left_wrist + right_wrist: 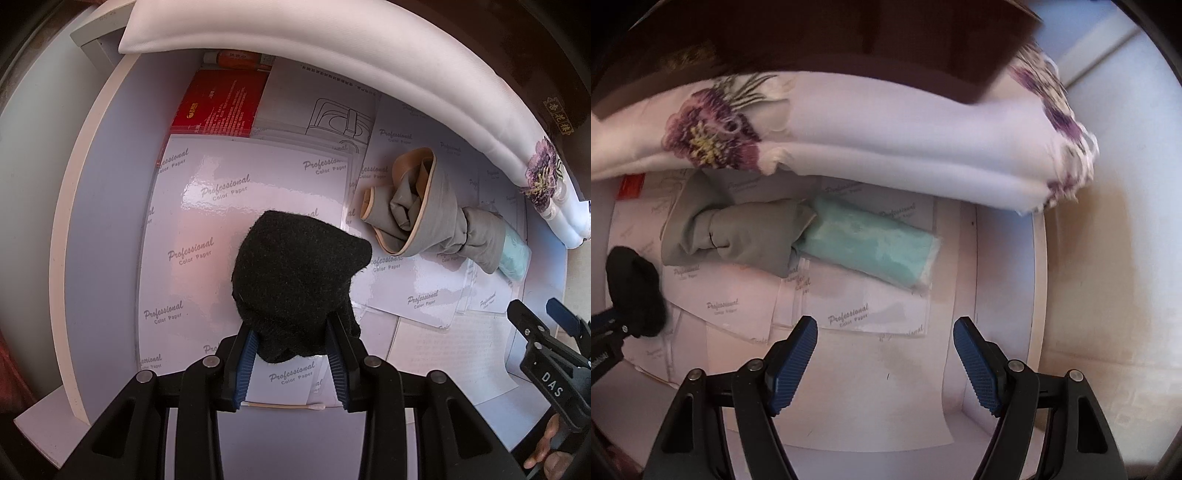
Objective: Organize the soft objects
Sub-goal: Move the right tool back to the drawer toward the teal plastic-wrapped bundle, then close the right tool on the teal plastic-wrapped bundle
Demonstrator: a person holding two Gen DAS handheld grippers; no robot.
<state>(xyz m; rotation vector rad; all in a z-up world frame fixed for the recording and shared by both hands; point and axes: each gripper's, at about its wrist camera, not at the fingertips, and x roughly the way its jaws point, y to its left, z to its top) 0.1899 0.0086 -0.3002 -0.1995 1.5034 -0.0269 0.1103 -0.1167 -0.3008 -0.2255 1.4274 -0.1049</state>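
The left hand-held gripper points down into a white drawer and pinches a black fuzzy sock between its blue pads, the bundle bulging out beyond the fingertips above glossy sheets of colour paper that line the drawer floor. The right hand-held gripper hangs near the drawer's right side with its jaws spread wide and nothing between them; below it lie more paper sheets. A grey knotted garment with tan trim lies on the paper toward the drawer's back right part, and its far end touches a pale green soft packet in clear wrap, which lies nearer the right wall. A folded white cloth with purple flowers runs along the back edge of the drawer, overhanging it at the right corner. A red packet sits at the back left corner, beside an orange tube that is partly hidden under the cloth. A cotton swab lies on the paper near the front edge. Fingers of the person's hand show on the right tool's handle.
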